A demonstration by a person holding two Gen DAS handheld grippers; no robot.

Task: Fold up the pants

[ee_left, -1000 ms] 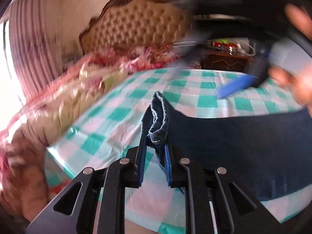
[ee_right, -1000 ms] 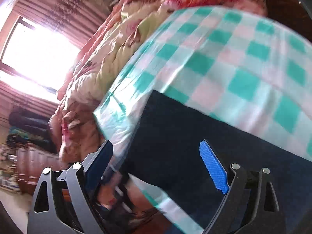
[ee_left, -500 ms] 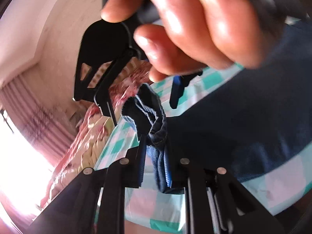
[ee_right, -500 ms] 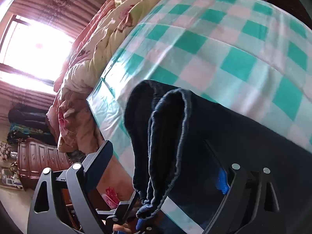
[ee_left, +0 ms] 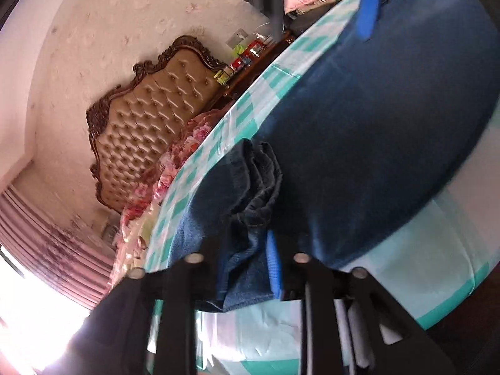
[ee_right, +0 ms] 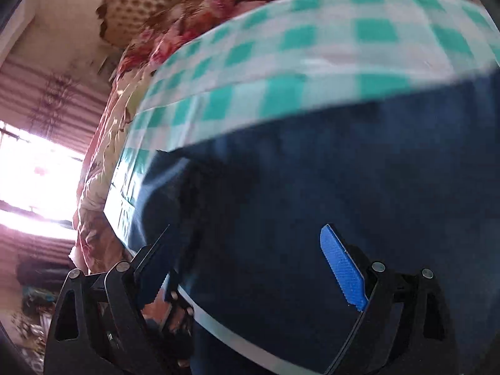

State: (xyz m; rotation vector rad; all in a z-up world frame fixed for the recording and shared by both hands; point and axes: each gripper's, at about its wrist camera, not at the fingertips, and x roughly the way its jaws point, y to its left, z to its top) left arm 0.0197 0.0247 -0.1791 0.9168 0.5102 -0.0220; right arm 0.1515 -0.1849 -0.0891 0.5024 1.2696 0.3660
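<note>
— Where are the jeans (ee_left: pixel 375 118) lying?
— Across the checkered cloth (ee_left: pixel 415 265), filling the frame's right; the left gripper (ee_left: pixel 247 250) is pinching their bunched hem at lower centre.
— And the right gripper (ee_right: pixel 250 268)?
— Hanging spread wide over denim, holding nothing; bare checks showing along the top.

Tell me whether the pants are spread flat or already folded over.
Mostly spread: the pants lie flat across the checked tablecloth, with only one bunched end pinched in the left gripper.
</note>
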